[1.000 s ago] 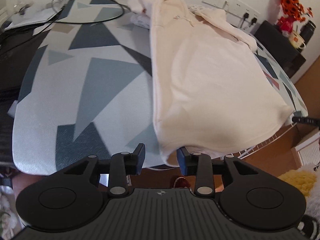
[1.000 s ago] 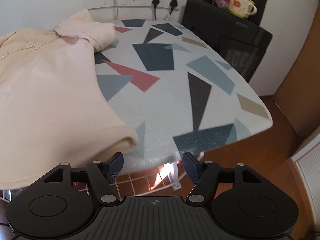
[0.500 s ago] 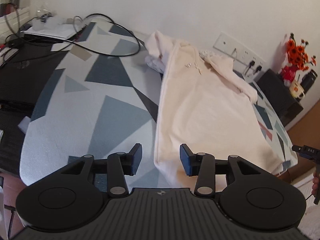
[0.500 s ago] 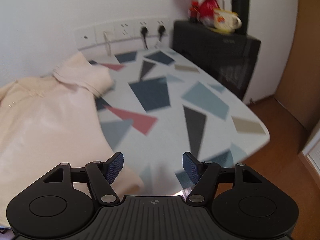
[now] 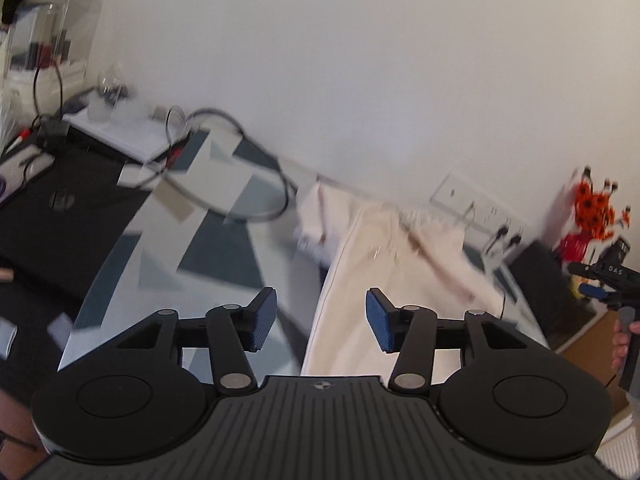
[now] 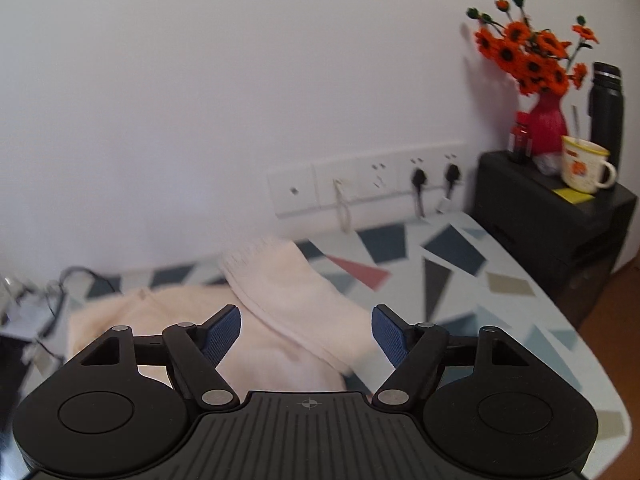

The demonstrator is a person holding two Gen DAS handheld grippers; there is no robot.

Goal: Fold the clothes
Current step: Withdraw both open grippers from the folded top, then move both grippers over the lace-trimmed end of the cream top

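Note:
A cream garment [image 5: 384,264] lies lengthwise on the patterned table [image 5: 224,248], folded along its left edge. My left gripper [image 5: 320,316] is open and empty, raised above the garment's near left edge. In the right wrist view the garment [image 6: 248,328] shows with a sleeve [image 6: 296,292] folded across it. My right gripper [image 6: 306,336] is open and empty, raised over that sleeve. The right gripper also shows in the left wrist view [image 5: 612,280] at the far right.
Black cables [image 5: 224,168] and a white box [image 5: 132,136] lie at the table's far left. A wall socket strip [image 6: 368,184] runs behind the table. A black cabinet [image 6: 556,220] at the right carries a red vase of orange flowers [image 6: 536,64], a mug [image 6: 584,164] and a black bottle [image 6: 606,104].
Both grippers have lifted and tilted up from the table's near edge, so the wall now fills the upper views. Both stayed open and empty.

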